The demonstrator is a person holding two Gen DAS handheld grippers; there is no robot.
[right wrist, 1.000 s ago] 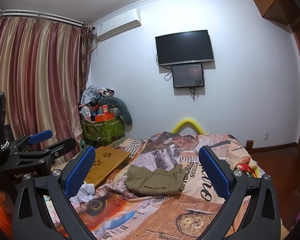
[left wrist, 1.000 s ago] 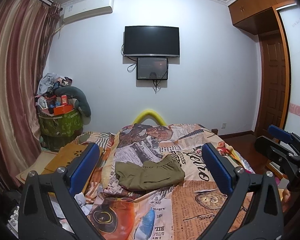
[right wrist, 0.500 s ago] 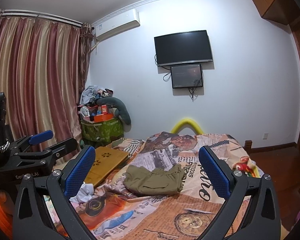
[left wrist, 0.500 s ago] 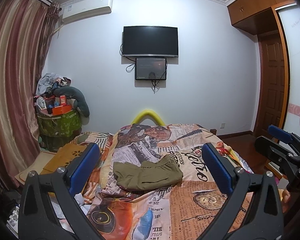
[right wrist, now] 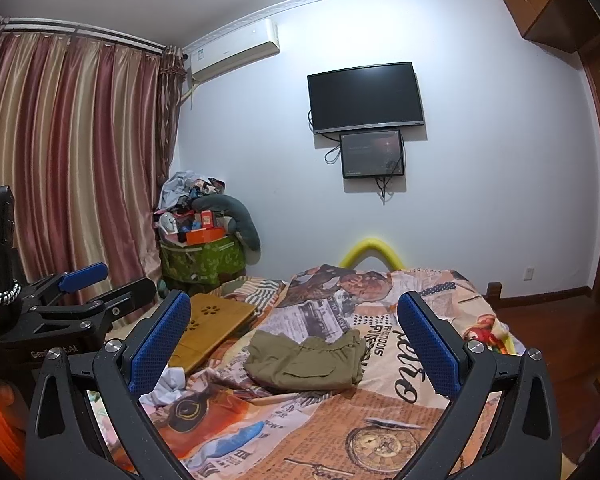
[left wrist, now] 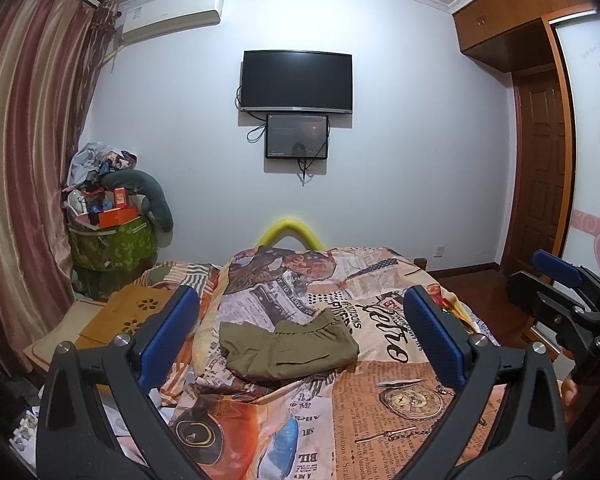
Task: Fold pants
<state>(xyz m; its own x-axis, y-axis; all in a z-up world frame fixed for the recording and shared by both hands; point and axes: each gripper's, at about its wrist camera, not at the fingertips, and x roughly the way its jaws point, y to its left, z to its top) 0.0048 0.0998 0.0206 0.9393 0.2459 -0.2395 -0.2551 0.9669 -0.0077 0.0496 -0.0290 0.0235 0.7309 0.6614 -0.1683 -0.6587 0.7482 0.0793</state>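
Note:
Olive-green pants (left wrist: 290,350) lie folded into a compact bundle on the newspaper-print bedspread (left wrist: 400,396), mid-bed; the right wrist view shows the same pants (right wrist: 306,362). My left gripper (left wrist: 300,338) is held well back from them, open, with nothing between its blue pads. My right gripper (right wrist: 296,340) is also open and empty, raised above the near part of the bed. Each gripper shows at the edge of the other's view: the right gripper (left wrist: 560,292) and the left gripper (right wrist: 96,292).
A wooden lap tray (right wrist: 210,322) lies on the bed's left side, with a crumpled white cloth (right wrist: 168,388) in front of it. A green bin heaped with clutter (right wrist: 202,256) stands by the curtain. A yellow foam arch (left wrist: 292,232) marks the far bed end. Wooden floor (right wrist: 548,320) lies right.
Both grippers have drifted slightly back and up, so the pants sit a little lower and smaller in view. The pants have not moved. Both grippers stay open.

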